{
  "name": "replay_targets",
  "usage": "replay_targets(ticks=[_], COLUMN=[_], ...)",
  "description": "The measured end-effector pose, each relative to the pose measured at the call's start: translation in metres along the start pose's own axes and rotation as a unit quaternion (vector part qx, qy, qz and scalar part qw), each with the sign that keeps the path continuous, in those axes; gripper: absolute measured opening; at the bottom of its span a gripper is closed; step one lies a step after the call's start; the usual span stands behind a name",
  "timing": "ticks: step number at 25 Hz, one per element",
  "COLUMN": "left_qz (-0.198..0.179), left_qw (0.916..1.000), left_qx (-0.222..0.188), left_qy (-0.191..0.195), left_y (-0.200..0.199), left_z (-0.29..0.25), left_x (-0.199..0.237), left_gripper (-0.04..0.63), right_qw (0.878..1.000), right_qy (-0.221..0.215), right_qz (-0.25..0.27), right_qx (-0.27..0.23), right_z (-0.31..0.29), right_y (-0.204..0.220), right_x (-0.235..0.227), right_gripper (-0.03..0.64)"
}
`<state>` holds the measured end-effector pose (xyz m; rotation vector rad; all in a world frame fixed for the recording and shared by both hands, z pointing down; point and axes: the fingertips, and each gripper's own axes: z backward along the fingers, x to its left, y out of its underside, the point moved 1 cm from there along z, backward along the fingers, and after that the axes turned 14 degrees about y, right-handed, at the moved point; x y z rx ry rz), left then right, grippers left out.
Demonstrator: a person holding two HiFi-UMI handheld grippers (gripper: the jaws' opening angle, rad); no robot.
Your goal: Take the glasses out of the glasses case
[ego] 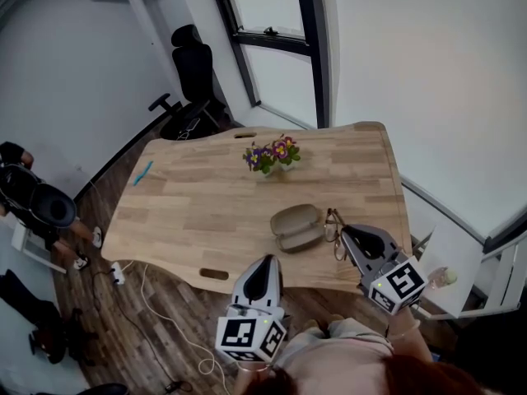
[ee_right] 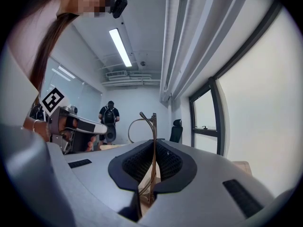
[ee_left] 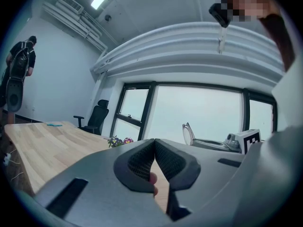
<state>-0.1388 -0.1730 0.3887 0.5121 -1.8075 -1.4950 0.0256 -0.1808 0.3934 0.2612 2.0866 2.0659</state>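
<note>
A tan glasses case (ego: 296,225) lies on the wooden table (ego: 206,204) near its front edge; from above it looks closed. Just right of it are the thin-framed glasses (ego: 334,230), held by my right gripper (ego: 344,232). In the right gripper view the frame (ee_right: 152,141) stands clamped between the shut pads, one lens ring (ee_right: 137,129) rising above them. My left gripper (ego: 265,267) hovers at the table's front edge, below and left of the case. Its pads (ee_left: 142,161) meet with nothing between them.
A small pot of purple and yellow flowers (ego: 272,156) stands mid-table behind the case. A blue pen (ego: 142,172) lies at the far left edge. A black office chair (ego: 191,76) is beyond the table. A person with a backpack (ee_right: 109,119) stands in the room.
</note>
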Motion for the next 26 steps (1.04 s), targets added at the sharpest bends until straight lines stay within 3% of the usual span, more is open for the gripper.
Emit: replay_targets(ticks=[26], left_qz=[0.013], left_qw=[0.9998], left_qx=[0.003], left_qy=[-0.016], left_y=[0.013], left_z=[-0.015], left_x=[-0.014], left_gripper=[0.000], right_qw=[1.000], right_qy=[-0.020], right_qz=[0.016], right_qx=[0.007], right_z=[0.001], right_y=[0.003], right_x=[-0.019], right_gripper=[0.012])
